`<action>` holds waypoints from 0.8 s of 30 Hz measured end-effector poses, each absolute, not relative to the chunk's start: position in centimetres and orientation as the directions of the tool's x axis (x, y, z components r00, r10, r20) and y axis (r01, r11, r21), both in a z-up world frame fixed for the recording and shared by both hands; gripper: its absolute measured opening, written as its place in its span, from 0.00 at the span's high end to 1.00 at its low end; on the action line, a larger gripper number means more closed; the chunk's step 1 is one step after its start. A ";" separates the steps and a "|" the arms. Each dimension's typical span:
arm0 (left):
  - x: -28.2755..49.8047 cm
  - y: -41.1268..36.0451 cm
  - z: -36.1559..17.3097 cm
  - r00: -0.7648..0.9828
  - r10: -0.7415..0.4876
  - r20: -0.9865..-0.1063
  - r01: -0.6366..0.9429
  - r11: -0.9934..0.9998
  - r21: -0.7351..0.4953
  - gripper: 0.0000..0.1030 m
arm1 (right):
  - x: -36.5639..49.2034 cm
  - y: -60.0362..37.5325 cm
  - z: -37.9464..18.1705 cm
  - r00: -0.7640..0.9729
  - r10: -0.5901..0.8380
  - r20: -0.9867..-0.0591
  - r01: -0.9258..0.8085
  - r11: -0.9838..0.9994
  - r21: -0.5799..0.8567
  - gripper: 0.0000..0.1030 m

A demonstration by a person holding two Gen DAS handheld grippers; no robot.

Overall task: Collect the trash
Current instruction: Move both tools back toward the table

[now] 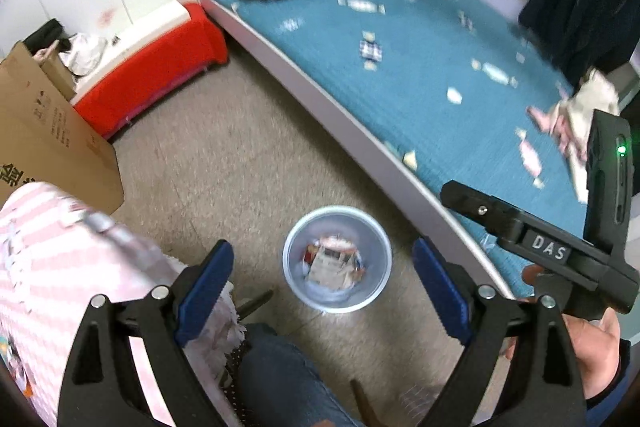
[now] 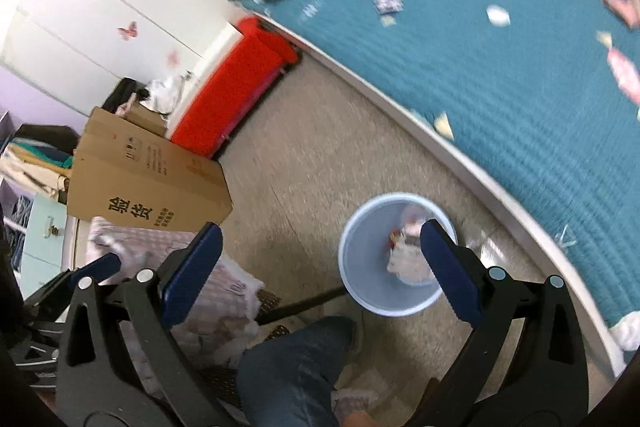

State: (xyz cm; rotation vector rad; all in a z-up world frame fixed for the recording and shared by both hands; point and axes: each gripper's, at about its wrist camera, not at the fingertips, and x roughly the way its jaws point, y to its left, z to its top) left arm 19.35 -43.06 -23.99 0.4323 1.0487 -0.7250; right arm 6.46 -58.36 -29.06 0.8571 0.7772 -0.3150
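Left wrist view: left gripper (image 1: 322, 273) gapes empty above the wastebasket (image 1: 294, 279) on the floor, wrappers (image 1: 336, 265) inside; candy wrappers (image 1: 370, 49) dot the bed. Right wrist view: right gripper (image 2: 320, 253) released, empty, beside the wastebasket (image 2: 360, 267).

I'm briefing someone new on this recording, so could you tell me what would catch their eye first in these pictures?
The teal bedspread fills the upper right, strewn with small wrappers. On the floor beside the bed stands a pale blue bin already holding trash, framed between the open left gripper. A bright red cover glows at the bed's head end.
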 end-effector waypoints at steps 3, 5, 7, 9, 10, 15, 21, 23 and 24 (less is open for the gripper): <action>18.9 -40.8 -21.6 0.340 -0.367 -0.866 0.702 0.712 -0.026 0.13 | 6.6 -56.9 -25.7 0.713 0.021 -0.701 0.509 0.673 0.537 0.06; 18.6 -38.7 -19.8 0.374 -0.391 -0.841 0.686 0.727 -0.033 0.13 | 6.8 -55.4 -23.4 0.724 0.002 -0.690 0.485 0.710 0.511 0.06; 18.4 -36.8 -18.3 0.406 -0.406 -0.819 0.669 0.742 -0.036 0.13 | 7.3 -53.8 -21.4 0.735 -0.010 -0.678 0.460 0.741 0.488 0.06; 18.3 -34.9 -17.2 0.435 -0.414 -0.800 0.652 0.757 -0.038 0.12 | 7.8 -52.0 -19.6 0.745 -0.016 -0.667 0.432 0.773 0.464 0.06; 18.3 -33.7 -16.5 0.451 -0.419 -0.788 0.640 0.767 -0.042 0.12 | 8.0 -51.4 -19.0 0.748 -0.018 -0.663 0.424 0.782 0.458 0.06; 18.4 -28.3 -14.0 0.525 -0.420 -0.740 0.580 0.813 -0.051 0.12 | 9.1 -47.1 -15.4 0.775 -0.010 -0.632 0.354 0.834 0.422 0.06; 18.2 -21.7 -11.7 0.606 -0.401 -0.687 0.500 0.864 -0.063 0.12 | 11.0 -41.6 -12.6 0.797 0.037 -0.602 0.257 0.883 0.394 0.06; 18.1 -19.8 -11.2 0.626 -0.390 -0.676 0.476 0.877 -0.065 0.12 | 11.8 -39.6 -11.8 0.800 0.059 -0.597 0.221 0.896 0.384 0.06; 18.0 -18.5 -11.0 0.638 -0.384 -0.667 0.459 0.885 -0.071 0.12 | 12.1 -39.0 -11.7 0.801 0.067 -0.595 0.208 0.901 0.381 0.06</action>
